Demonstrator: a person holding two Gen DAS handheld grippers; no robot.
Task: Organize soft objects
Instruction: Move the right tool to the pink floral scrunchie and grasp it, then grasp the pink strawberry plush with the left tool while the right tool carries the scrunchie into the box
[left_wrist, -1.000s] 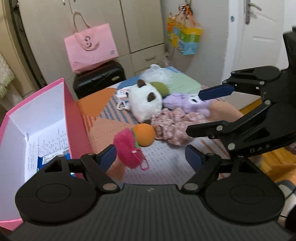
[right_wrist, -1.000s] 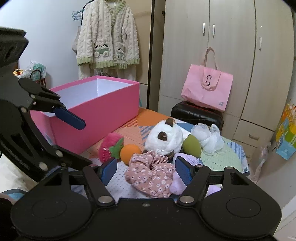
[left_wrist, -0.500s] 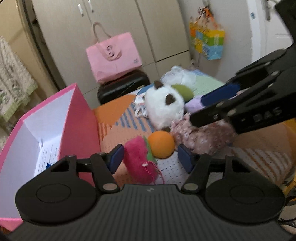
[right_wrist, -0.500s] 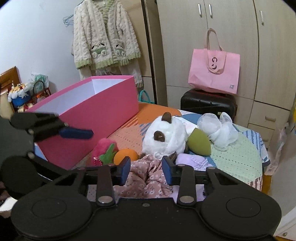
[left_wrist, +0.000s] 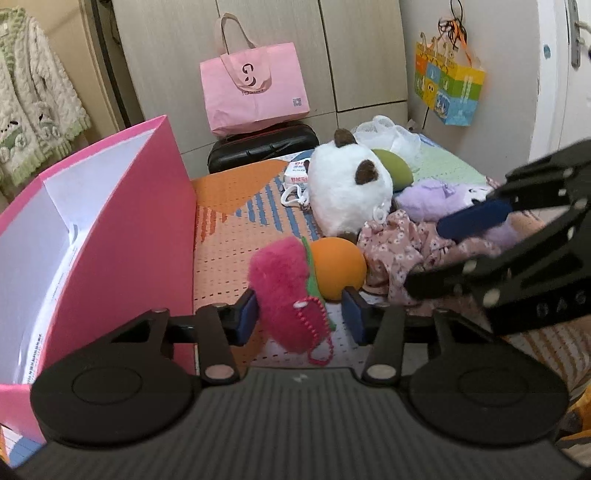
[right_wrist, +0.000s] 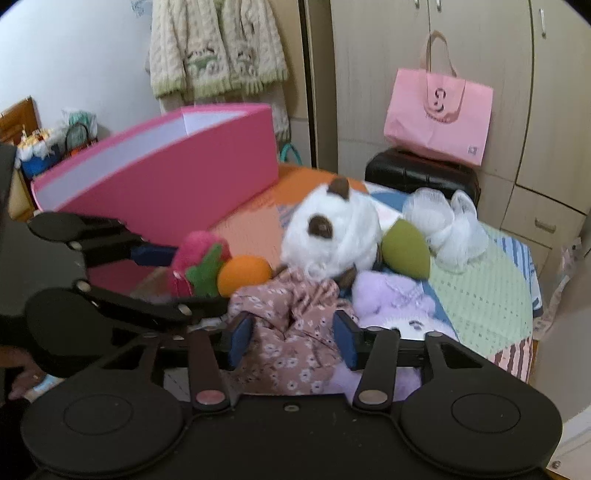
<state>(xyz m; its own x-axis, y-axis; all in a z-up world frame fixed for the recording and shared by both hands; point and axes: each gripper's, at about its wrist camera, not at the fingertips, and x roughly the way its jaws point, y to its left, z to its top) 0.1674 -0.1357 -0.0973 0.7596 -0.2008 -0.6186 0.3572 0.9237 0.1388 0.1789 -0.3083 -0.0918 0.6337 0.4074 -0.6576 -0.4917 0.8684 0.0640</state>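
Note:
A pink plush strawberry (left_wrist: 288, 295) lies on the patterned bed (left_wrist: 236, 236), touching an orange ball (left_wrist: 338, 267). My left gripper (left_wrist: 301, 317) is open with its fingers on either side of the strawberry. A floral pink cloth (right_wrist: 291, 332) lies between the open fingers of my right gripper (right_wrist: 293, 339). Behind are a white plush (right_wrist: 332, 232), a green soft piece (right_wrist: 406, 251), a purple plush (right_wrist: 391, 299) and a white mesh puff (right_wrist: 443, 221). The open pink box (left_wrist: 92, 236) stands at the left.
A pink tote bag (left_wrist: 255, 92) sits on a black suitcase (left_wrist: 262, 147) by the wardrobe. A colourful bag (left_wrist: 448, 88) hangs on the wall. A cream cardigan (right_wrist: 218, 44) hangs behind the box. The bed edge is at the right.
My left gripper moved forward and narrowed around the strawberry. My right gripper moved down and forward over the floral cloth, its fingers wider than half a second ago.

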